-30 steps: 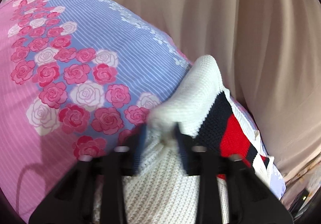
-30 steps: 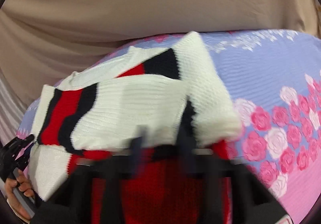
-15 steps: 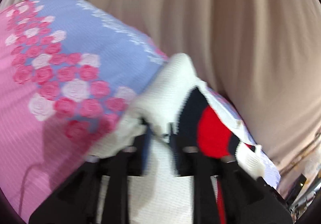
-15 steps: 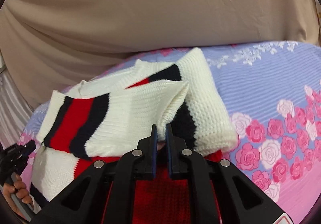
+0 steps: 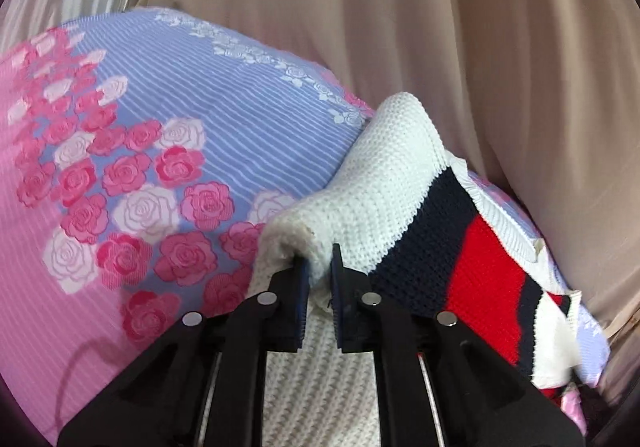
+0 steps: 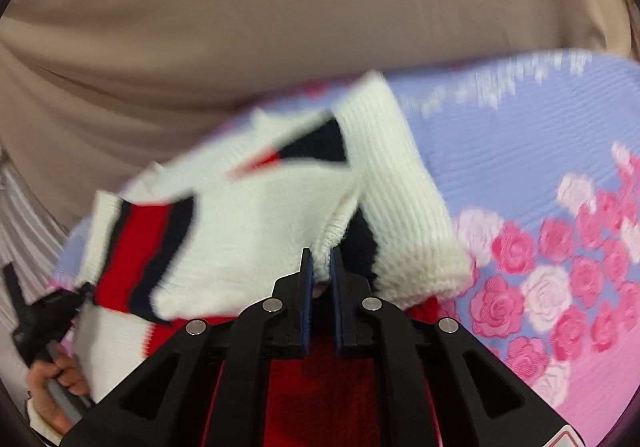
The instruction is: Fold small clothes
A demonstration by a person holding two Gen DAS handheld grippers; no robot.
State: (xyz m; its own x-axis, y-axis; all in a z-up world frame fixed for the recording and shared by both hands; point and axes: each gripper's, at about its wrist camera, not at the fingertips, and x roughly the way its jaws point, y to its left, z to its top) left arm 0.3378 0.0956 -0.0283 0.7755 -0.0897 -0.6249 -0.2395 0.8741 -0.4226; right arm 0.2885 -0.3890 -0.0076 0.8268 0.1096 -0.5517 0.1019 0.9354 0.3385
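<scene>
2 grippers pinch the knit sweater (image 5: 404, 215) on the floral bedspread (image 5: 168, 151) — left gripper (image 5: 318, 267) closing on its white fold, right gripper (image 6: 319, 267) clamped on the edge; sleeve stretches ahead-left.

No writing, label, brand or number can be read in either view. The one possible sign is a red-edged sticker (image 6: 570, 440) at the lower right corner of the right wrist view, on the black claw body, too cropped to read.
</scene>
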